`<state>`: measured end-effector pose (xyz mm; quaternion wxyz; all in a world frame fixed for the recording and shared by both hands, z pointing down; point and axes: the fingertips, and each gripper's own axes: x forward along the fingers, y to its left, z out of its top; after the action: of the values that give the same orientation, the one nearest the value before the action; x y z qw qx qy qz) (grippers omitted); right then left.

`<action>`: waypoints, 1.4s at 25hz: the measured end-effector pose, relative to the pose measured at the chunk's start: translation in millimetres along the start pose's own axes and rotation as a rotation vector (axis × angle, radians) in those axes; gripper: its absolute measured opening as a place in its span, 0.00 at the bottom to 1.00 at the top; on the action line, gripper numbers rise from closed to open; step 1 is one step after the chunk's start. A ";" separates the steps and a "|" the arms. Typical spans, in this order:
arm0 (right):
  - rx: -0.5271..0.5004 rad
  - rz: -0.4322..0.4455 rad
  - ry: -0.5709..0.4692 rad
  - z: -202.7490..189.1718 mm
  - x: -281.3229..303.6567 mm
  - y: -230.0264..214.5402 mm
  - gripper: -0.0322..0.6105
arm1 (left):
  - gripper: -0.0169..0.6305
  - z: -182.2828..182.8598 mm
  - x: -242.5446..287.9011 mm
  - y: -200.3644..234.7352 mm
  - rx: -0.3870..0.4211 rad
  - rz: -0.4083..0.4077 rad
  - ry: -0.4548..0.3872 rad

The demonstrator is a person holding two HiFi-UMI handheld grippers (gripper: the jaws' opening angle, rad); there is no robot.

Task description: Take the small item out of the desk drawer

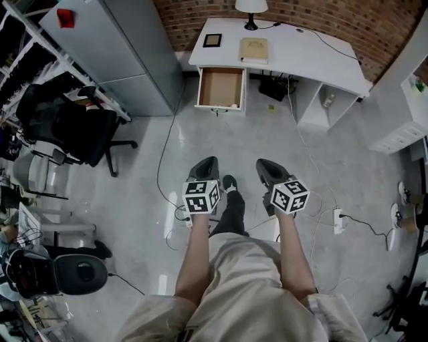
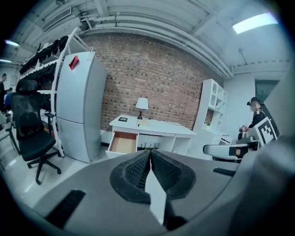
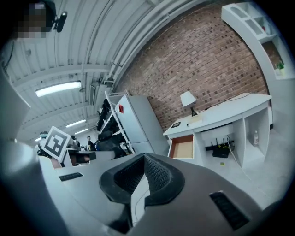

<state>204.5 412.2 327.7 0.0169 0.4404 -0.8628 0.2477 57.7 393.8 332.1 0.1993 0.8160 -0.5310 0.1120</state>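
The white desk (image 1: 301, 50) stands against the brick wall, far ahead of me. Its drawer (image 1: 221, 88) is pulled out, showing a brown bottom. A small pale item (image 1: 233, 105) lies in its near right corner. The drawer (image 2: 123, 142) also shows in the left gripper view, and the drawer (image 3: 182, 147) in the right gripper view, both at a distance. My left gripper (image 1: 207, 163) and right gripper (image 1: 265, 165) are held side by side over the floor, well short of the desk. Both have their jaws shut together with nothing between them.
A grey fridge (image 1: 120, 47) stands left of the desk, with a black office chair (image 1: 67, 127) nearer. On the desk are a lamp (image 1: 251, 10), a book (image 1: 254, 50) and a small frame (image 1: 212, 40). Cables and a power strip (image 1: 338, 220) lie on the floor. A white shelf unit (image 1: 401, 113) is at right.
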 end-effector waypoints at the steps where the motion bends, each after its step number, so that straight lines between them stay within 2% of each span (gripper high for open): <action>1: 0.016 0.016 -0.010 4.2 7.9 -3.2 0.09 | 0.06 2.8 9.5 2.7 -0.001 -0.005 0.004; 10: 0.033 0.027 0.023 40.5 82.5 -56.3 0.09 | 0.06 41.8 99.0 28.9 0.009 -0.025 0.032; 14: 0.079 0.052 0.000 65.1 118.7 -74.1 0.09 | 0.06 62.9 136.9 50.6 -0.007 -0.022 0.047; 18: 0.084 0.058 0.005 85.0 160.1 -93.9 0.09 | 0.06 80.1 178.2 73.4 -0.020 -0.025 0.061; 28: 0.105 0.037 0.070 107.1 267.8 -142.3 0.09 | 0.06 109.0 270.1 132.1 -0.047 -0.038 0.114; 35: 0.088 0.039 0.145 93.7 321.8 -171.4 0.09 | 0.06 104.7 317.1 159.9 -0.063 -0.037 0.130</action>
<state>157.2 45.0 395.9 0.0549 0.4047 -0.8561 0.3167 39.2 29.6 396.4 0.2611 0.8100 -0.5050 0.1441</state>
